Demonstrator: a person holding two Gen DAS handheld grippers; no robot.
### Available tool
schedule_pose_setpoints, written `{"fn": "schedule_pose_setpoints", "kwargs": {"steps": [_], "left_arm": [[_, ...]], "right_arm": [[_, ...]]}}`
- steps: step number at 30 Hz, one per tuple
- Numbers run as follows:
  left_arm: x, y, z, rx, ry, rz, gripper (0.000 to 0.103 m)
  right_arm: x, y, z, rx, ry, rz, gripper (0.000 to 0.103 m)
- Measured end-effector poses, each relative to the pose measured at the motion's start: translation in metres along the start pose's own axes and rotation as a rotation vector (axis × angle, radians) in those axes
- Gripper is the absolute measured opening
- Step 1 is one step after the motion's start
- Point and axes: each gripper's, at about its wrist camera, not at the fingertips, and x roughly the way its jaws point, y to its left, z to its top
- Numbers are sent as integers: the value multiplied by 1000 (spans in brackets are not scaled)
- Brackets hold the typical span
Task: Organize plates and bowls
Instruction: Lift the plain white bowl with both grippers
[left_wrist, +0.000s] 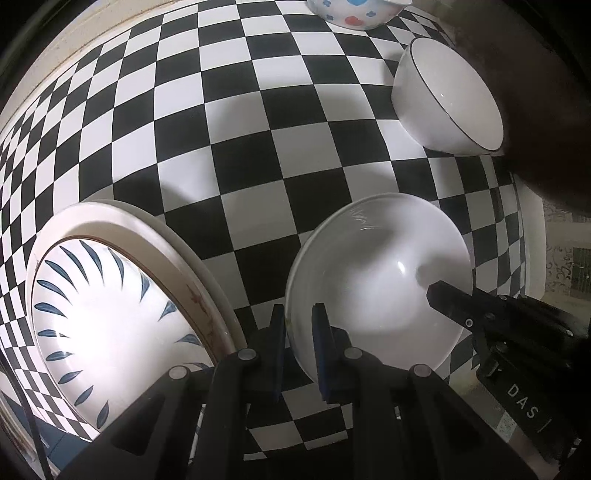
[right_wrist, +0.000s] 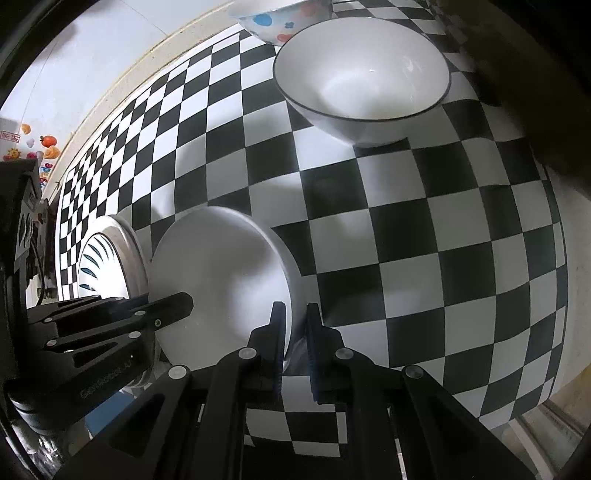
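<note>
Bowl work is what's going on here: a plain white bowl (left_wrist: 376, 280) sits between both grippers, just off the near edge of the checkered surface (left_wrist: 258, 122). The left gripper (left_wrist: 299, 332) has its jaws straddling the bowl's near rim, one pad outside and one inside, seemingly pinching it. The right gripper (right_wrist: 293, 328) does the same on the opposite rim, jaws closed on the wall. Whether the bowl is lifted or resting I can't tell.

Just beside it, to the left, lies a plate with blue leaf strokes (left_wrist: 110, 314) nested on a larger cream plate (left_wrist: 155, 232), so I'd judge the plates already stacked. Farther back stands a white bowl with a thin dark rim (right_wrist: 362, 81), and behind that a bowl with blue and red flower spots (left_wrist: 351, 13), both apart from each other and from the held one. The bowls, by my reckoning, are yet to be gathered, so the job looks roughly half done.

As for writing, the right gripper's body reads "DAS" in the left camera's view. Embossed lettering shows on the left gripper's body in the other view, too faint to read. Colourful stickers (right_wrist: 44, 147) dot the wall at far left, with a small red label I can't make out.
</note>
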Motion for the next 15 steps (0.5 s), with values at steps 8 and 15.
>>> {"fn": "schedule_pose_setpoints", "kwargs": {"steps": [8,15], "left_arm": [[7,-17,1,-5,7,21,12],[-1,-21,-1,-28,12,14,13]], "right_arm": [[4,-4,0,4,9,0,12],[-3,-12,2,41,23,39,12]]}}
